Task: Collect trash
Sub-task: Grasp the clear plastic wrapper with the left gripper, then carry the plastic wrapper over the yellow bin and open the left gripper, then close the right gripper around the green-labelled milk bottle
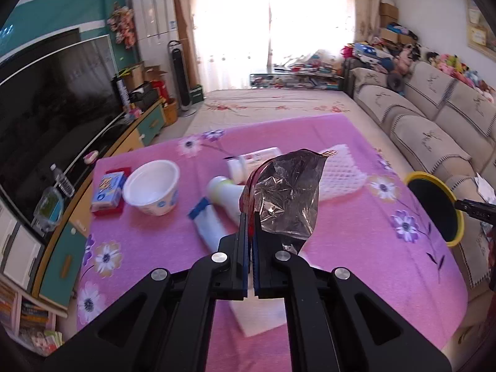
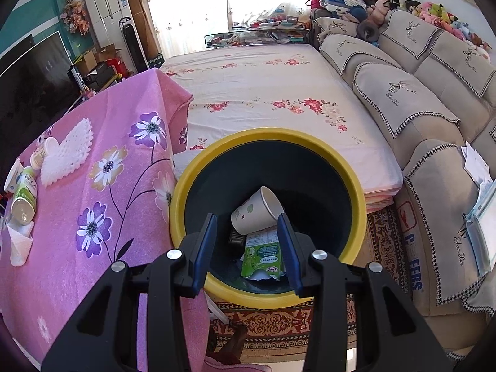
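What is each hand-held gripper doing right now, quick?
Left hand-held gripper: closed on a crumpled foil snack wrapper, lifted above the table.
Right hand-held gripper: open, empty, over the yellow-rimmed trash bin.

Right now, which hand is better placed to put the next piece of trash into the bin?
Left. The left gripper is shut on the foil wrapper; the right gripper hangs open and empty over the yellow-rimmed bin.

Foil, cloth, plastic and paper

We see a crinkled, glossy foil wrapper [image 1: 288, 198], a matt pink flowered cloth [image 1: 356, 266] over the desk, a smooth white plastic tub [image 1: 152, 187], a paper cup [image 2: 257, 212] inside the glossy yellow-rimmed bin [image 2: 186, 192], and matt black plastic tongs [image 1: 251, 217] with shiny metal rivets.
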